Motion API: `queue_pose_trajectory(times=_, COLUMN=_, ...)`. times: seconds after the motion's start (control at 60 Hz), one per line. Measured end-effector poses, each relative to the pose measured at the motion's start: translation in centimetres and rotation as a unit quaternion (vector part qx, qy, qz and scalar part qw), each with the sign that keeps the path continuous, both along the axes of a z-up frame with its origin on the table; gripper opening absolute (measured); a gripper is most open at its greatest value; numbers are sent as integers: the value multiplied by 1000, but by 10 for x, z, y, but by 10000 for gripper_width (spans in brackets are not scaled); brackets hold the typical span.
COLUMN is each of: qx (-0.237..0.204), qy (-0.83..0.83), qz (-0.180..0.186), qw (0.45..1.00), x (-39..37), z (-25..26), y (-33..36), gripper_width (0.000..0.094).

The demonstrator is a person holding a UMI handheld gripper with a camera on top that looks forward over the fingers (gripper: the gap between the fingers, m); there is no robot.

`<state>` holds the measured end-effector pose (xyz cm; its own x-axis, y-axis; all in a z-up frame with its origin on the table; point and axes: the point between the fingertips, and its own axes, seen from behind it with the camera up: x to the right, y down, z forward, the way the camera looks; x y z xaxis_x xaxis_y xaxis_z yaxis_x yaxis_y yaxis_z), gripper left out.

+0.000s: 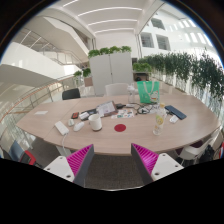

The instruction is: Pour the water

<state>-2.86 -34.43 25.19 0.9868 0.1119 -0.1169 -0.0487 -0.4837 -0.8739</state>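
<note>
The jaws were held wide open and empty. A white cup (96, 122) was seen at twelve o'clock, well ahead on the bench (140, 135). It was judged light; its sides should be gripped.

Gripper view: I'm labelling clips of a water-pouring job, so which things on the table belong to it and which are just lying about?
Likely for the job:
claw, open, short of the table
white mug
glass

Just lying about:
red disc
green bag
dark flat item
papers
</note>
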Motion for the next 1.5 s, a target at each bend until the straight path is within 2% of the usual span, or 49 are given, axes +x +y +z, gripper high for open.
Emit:
queue_pose_trajectory(times=0.1, qx=13, qy=-5, qz=-7, qw=1000, x=11, z=1, y=13, gripper_width=827)
queue_pose_trajectory(times=0.117, qx=16, qy=-5, qz=-10, qw=1000, x=-11, z=-3, y=11, gripper_width=824)
queue_pose_trajectory(times=0.25, qx=25, qy=-3, qz=-20, qw=999, x=-25, z=-4, y=12, gripper_width=830)
queue_pose_trajectory(times=0.333, qx=34, qy=-8, qz=-23, qw=999, x=-11, z=-8, y=22, gripper_width=831)
queue_pose_trajectory(times=0.4, qx=58, qy=-23, qz=-33, qw=997, x=15, z=-11, y=39, gripper_width=827)
queue_pose_trajectory(times=0.517, qx=118, qy=-47, qz=-77, qw=989, x=84, z=-29, y=91, gripper_width=825)
queue_pose_trajectory(times=0.667, qx=152, qy=-69, qz=-110, qw=980, x=168, z=-72, y=179, gripper_width=825)
queue_pose_trajectory(times=0.817, qx=151, qy=-49, qz=-132, qw=978, x=226, z=-111, y=262, gripper_width=824)
queue_pose_trajectory(times=1.05, qx=156, qy=-35, qz=-139, qw=977, x=268, z=-151, y=360, gripper_width=825)
queue_pose_trajectory(times=1.1, qx=167, qy=-33, qz=-135, qw=976, x=269, z=-151, y=376, gripper_width=761)
queue_pose_trajectory(times=1.133, qx=173, qy=-37, qz=-126, qw=976, x=267, z=-150, y=383, gripper_width=643)
queue_pose_trajectory(times=1.15, qx=173, qy=-37, qz=-119, qw=977, x=264, z=-151, y=386, gripper_width=534)
queue_pose_trajectory(times=1.3, qx=200, qy=-49, qz=-145, qw=968, x=274, z=-151, y=395, gripper_width=498)
queue_pose_trajectory(times=1.45, qx=136, qy=-38, qz=-173, qw=975, x=275, z=-155, y=399, gripper_width=358)
queue_pose_trajectory(times=1.5, qx=127, qy=-40, qz=-174, qw=976, x=272, z=-143, y=399, gripper_width=356)
